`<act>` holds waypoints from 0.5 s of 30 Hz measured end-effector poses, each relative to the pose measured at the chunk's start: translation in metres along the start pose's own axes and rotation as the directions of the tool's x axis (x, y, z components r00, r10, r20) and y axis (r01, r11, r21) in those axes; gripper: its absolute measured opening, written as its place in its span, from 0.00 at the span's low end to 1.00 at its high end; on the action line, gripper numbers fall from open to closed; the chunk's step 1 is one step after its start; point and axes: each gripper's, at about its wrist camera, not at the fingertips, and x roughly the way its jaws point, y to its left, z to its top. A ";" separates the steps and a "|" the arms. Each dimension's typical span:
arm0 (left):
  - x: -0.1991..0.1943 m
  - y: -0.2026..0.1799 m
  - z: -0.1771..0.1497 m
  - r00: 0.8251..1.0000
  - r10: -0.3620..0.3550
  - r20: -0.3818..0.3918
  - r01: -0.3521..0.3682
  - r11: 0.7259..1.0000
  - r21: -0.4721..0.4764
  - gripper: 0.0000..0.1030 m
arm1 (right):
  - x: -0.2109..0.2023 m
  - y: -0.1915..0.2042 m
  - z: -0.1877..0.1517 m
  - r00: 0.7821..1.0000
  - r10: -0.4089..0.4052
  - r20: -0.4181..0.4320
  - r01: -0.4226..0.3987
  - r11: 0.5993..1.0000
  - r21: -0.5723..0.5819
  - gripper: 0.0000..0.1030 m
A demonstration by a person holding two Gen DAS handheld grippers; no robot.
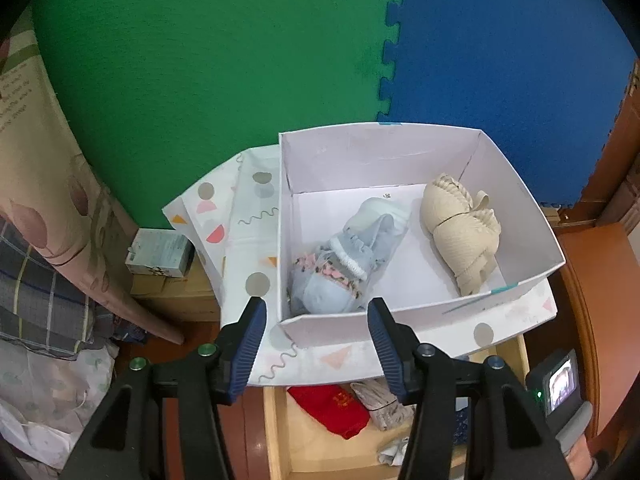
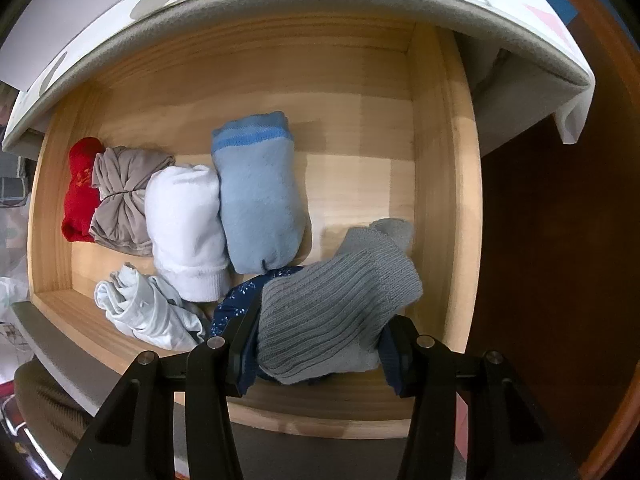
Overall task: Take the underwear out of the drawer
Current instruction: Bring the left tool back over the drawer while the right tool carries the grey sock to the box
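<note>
— Left claw (image 1: pixel 316 344) first: what is it doing?

— It is hanging spread wide with nothing between its blue pads, just in front of the white cardboard box (image 1: pixel 520 216). That box is sitting on a table covered by a patterned cloth (image 1: pixel 248 216). Inside the box, a light blue lacy piece of underwear (image 1: pixel 344 264) is lying on the left, and a beige folded bra (image 1: pixel 460 228) is lying on the right, the two apart.

— And the right claw (image 2: pixel 320 344)?

— It is clamping a grey ribbed sock bundle (image 2: pixel 340 300) at the front of the open wooden drawer (image 2: pixel 444 184). I cannot tell whether the bundle is touching the drawer floor.

— What is lying in the drawer, from the left?

— A red folded cloth (image 2: pixel 80 192) is pressing against the left wall, then a taupe bunched garment (image 2: pixel 124 196), a white rolled piece (image 2: pixel 184 224), and a light blue fleecy roll (image 2: pixel 260 196), each touching the next. Nearer the front, a pale crumpled garment (image 2: pixel 148 312) is lying loose, and a dark blue patterned fabric (image 2: pixel 240 300) is peeking out beneath the grey bundle.
</note>
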 end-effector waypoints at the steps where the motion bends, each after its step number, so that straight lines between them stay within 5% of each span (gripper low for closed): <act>1: -0.003 0.001 -0.003 1.000 0.003 0.005 -0.003 1.000 0.006 0.53 | 0.000 0.000 0.000 1.000 -0.002 0.000 0.002 1.000 0.000 0.45; 10: -0.009 0.009 -0.047 1.000 0.001 0.005 -0.001 1.000 0.001 0.54 | -0.002 0.008 -0.001 1.000 -0.023 0.018 0.024 1.000 -0.012 0.45; 15: 0.015 0.010 -0.094 0.997 0.077 -0.031 -0.077 0.997 0.021 0.55 | -0.005 0.010 -0.002 0.999 -0.026 0.029 0.026 1.000 -0.012 0.45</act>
